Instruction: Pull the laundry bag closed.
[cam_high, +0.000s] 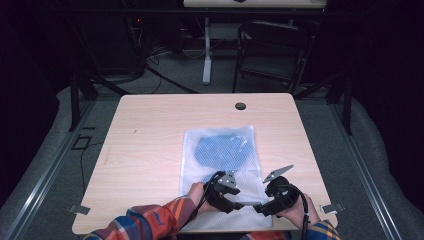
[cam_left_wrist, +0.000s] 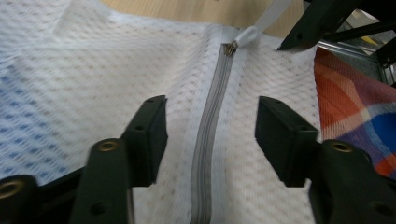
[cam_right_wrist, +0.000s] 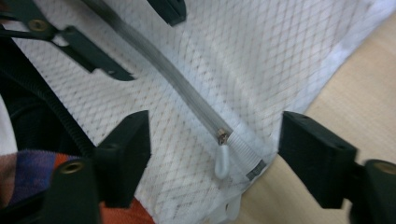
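A white mesh bag (cam_high: 220, 170) lies flat on the wooden table (cam_high: 150, 140) with a blue cloth (cam_high: 220, 147) inside it. Both grippers meet at the bag's near edge. My left gripper (cam_left_wrist: 211, 107) stands open just above the mesh, its jaws on either side of the grey zipper (cam_left_wrist: 210, 140) and touching nothing. My right gripper (cam_right_wrist: 215, 123) is open too, its jaws set wide on either side of the zipper slider (cam_right_wrist: 223, 136) and its white pull tab (cam_right_wrist: 222, 161) at the bag's corner. The zipper looks closed along its visible length.
A person's hands in plaid sleeves (cam_high: 150, 222) come in from the table's near edge. A round cable hole (cam_high: 240, 106) sits near the far edge. Behind the table stand a black folding chair (cam_high: 272, 50) and cables on the floor.
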